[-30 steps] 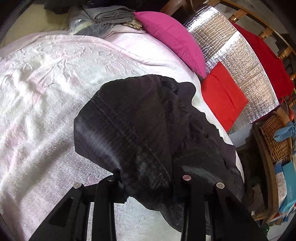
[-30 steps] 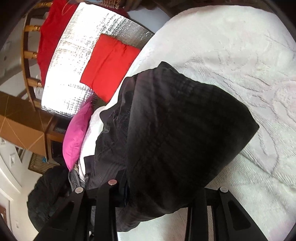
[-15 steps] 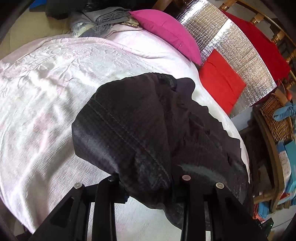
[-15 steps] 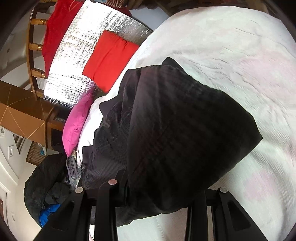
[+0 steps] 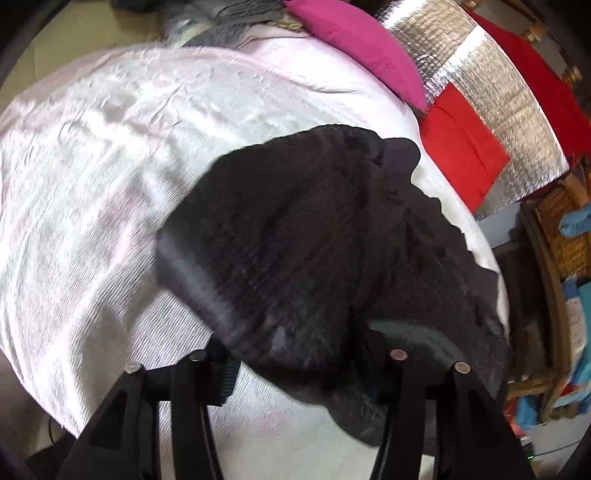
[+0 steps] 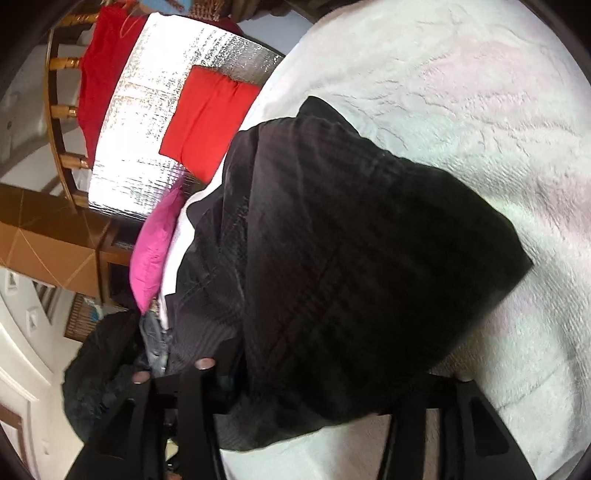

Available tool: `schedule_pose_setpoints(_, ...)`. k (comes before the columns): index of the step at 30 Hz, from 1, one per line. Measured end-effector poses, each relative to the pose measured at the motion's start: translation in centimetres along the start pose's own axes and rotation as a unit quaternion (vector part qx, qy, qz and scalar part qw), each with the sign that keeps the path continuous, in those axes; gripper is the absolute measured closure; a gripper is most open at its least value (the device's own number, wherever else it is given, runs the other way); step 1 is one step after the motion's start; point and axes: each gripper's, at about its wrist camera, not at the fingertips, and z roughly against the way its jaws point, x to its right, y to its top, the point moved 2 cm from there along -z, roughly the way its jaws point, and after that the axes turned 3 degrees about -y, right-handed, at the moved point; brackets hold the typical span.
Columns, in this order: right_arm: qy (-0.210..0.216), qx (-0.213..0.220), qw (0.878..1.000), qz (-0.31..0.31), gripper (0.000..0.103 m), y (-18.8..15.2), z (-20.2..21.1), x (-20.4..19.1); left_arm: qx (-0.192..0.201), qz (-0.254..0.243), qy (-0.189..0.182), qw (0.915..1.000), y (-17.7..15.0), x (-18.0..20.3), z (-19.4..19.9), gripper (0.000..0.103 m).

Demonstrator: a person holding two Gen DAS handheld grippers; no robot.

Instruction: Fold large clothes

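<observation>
A large black garment [image 5: 295, 240] lies bunched on the pale pink bedspread [image 5: 92, 166], its near edge draped over and between the fingers of my left gripper [image 5: 299, 354]. That gripper's jaws are opening and the cloth sits loose in the widened gap. In the right wrist view the same black garment [image 6: 351, 258] covers the middle of the bedspread [image 6: 480, 92]. A fold of it hangs between the fingers of my right gripper [image 6: 306, 369], whose jaws are also opening. The cloth hides the right finger's tip.
At the head of the bed lie a pink pillow [image 5: 362, 48], a red pillow [image 5: 461, 147] and a silver foil sheet [image 5: 498, 92]. Grey clothes [image 5: 236, 22] are heaped at the far end. A wicker basket [image 5: 565, 236] stands beyond the bed's right edge.
Both grippers' jaws have spread apart, and the cloth that they pinched now sits slack between them. Both hands have drifted sideways over the bed with the garment.
</observation>
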Motion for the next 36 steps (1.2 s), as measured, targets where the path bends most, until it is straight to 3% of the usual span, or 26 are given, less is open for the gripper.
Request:
schedule_pose_setpoints(1,0.006,-0.004,1.000,-0.004,0.025,-0.1,0.4,0.2,-0.001,0.005,-0.009,1.0000,-0.1,-0.4,0.6,0.047)
schedule_pose_setpoints(3,0.009,-0.005,1.000,-0.016,0.019,-0.1,2.2,0.8,0.001,0.002,-0.017,0.9999,-0.8,-1.0,2.1,0.047)
schedule_pose_setpoints(5,0.014,-0.006,1.000,-0.023,0.018,-0.1,4.0,1.3,0.021,-0.012,-0.010,0.9997,-1.1,-1.7,4.0,0.046)
schedule_pose_setpoints(7,0.024,-0.013,0.999,-0.022,0.018,-0.2,6.2,1.7,0.057,-0.032,0.022,0.9976,-1.1,-2.2,6.1,0.046)
schedule_pose_setpoints(10,0.026,-0.012,0.999,0.020,0.018,0.1,9.7,0.7,0.108,-0.051,0.051,0.9916,-0.2,-2.3,8.6,0.046)
schedule_pose_setpoints(12,0.009,0.019,0.998,0.062,0.016,0.7,11.5,-0.9,0.134,-0.059,0.063,0.9872,0.9,-1.9,9.8,0.046)
schedule_pose_setpoints(15,-0.028,0.091,0.987,0.129,0.009,2.3,13.3,-3.8,0.144,-0.078,0.076,0.9836,2.8,-0.5,9.4,0.033)
schedule_pose_setpoints(18,-0.065,0.160,0.968,0.185,0.009,3.6,12.5,-6.6,0.136,-0.101,0.086,0.9817,3.7,0.8,7.6,0.033)
schedule_pose_setpoints(20,-0.071,0.168,0.964,0.194,0.009,3.8,10.9,-7.9,0.138,-0.117,0.098,0.9786,4.3,1.5,6.3,0.033)
schedule_pose_setpoints(23,-0.078,0.129,0.968,0.202,0.009,3.5,7.2,-9.4,0.137,-0.138,0.131,0.9721,5.0,2.0,3.3,0.033)
schedule_pose_setpoints(26,-0.105,0.098,0.959,0.244,0.009,2.0,3.3,-11.2,0.124,-0.144,0.162,0.9682,5.4,1.6,0.8,0.033)
schedule_pose_setpoints(28,-0.126,0.069,0.950,0.277,0.009,1.5,0.6,-12.2,0.107,-0.133,0.160,0.9722,5.6,0.9,-0.5,0.033)
schedule_pose_setpoints(31,-0.127,0.023,0.946,0.299,0.010,0.9,-1.9,-12.7,0.091,-0.124,0.141,0.9779,5.8,0.6,-1.3,0.034)
schedule_pose_setpoints(34,-0.132,-0.005,0.938,0.319,0.010,0.1,-3.5,-13.1,0.083,-0.144,0.141,0.9760,5.7,1.0,-1.7,0.047)
schedule_pose_setpoints(36,-0.171,-0.017,0.922,0.348,0.010,-0.8,-4.9,-13.2,0.074,-0.165,0.160,0.9704,5.4,1.1,-2.7,0.048)
